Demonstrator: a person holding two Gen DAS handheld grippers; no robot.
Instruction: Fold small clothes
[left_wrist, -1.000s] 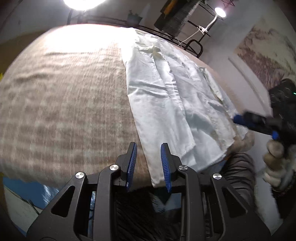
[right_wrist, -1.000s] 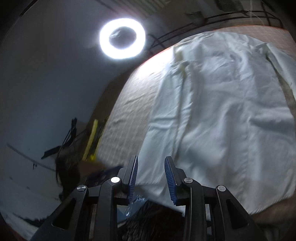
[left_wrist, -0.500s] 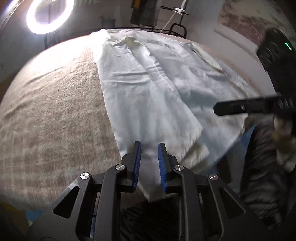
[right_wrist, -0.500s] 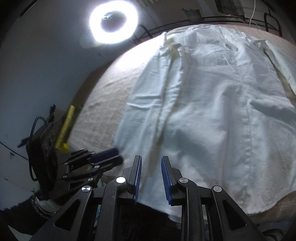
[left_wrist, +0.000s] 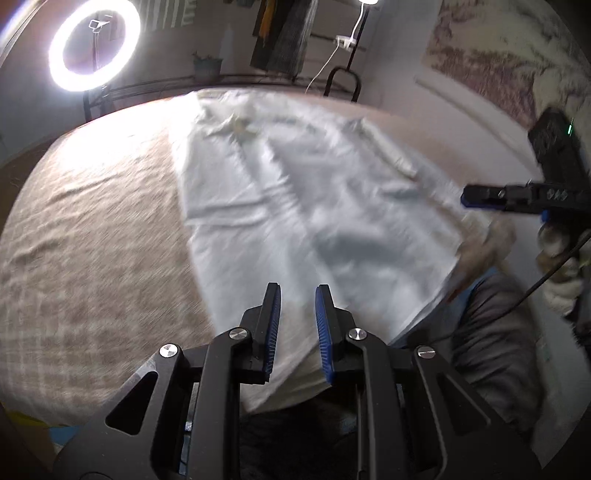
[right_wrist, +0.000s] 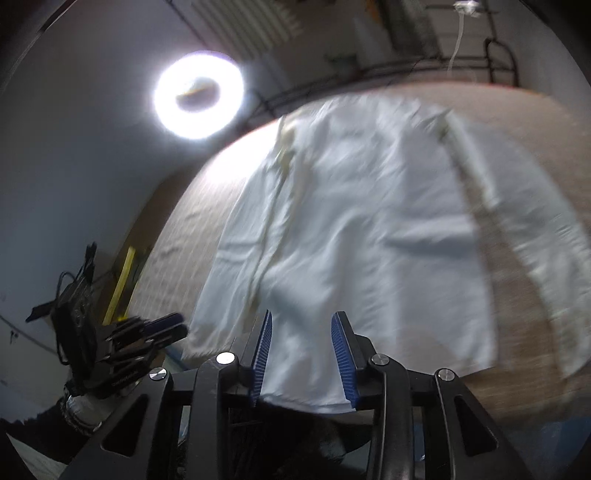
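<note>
Currently white shirt (left_wrist: 295, 206) lies spread flat on beige checked bed cover (left_wrist: 96, 236), hem toward near edge, collar toward far side by ring light (left_wrist: 94, 46). Left gripper (left_wrist: 297, 325) over hem, jaws narrow, gap visible, pads not pressing cloth. Right gripper (right_wrist: 301, 354) over hem too, jaws moderately apart, just opened further, cloth seen beneath gap, nothing pinched. Both views motion-blurred. Sleeve (right_wrist: 491, 206) stretched out along shirt's right side.
</note>
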